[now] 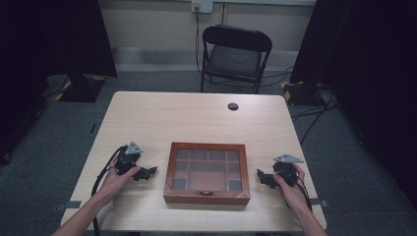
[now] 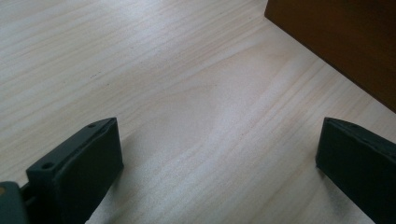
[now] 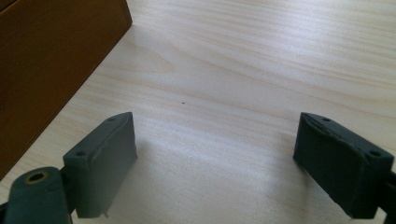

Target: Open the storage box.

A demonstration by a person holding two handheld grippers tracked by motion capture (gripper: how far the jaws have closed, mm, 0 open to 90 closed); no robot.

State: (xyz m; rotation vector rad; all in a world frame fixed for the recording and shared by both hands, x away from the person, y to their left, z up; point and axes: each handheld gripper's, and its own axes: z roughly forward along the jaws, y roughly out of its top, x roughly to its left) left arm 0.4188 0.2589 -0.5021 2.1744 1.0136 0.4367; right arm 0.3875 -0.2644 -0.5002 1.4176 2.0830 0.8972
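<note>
Both the left gripper (image 1: 147, 172) and right gripper (image 1: 263, 177), jaws standing apart and empty, are flanking the glass-lidded wooden box (image 1: 207, 172) near the tabletop's (image 1: 196, 115) front edge; an even, symmetric approach would likely suit it.

Premises present as a staged recording room or lab. A pale wood-grain table (image 1: 206, 115) stands alone on grey carpet (image 1: 59, 142). Black curtains (image 1: 49, 34) flank both sides. Cables (image 1: 314, 115) trail across the floor. A black folding metal chair (image 1: 235, 56) stands against a beige wall carrying a socket (image 1: 201, 6).
</note>
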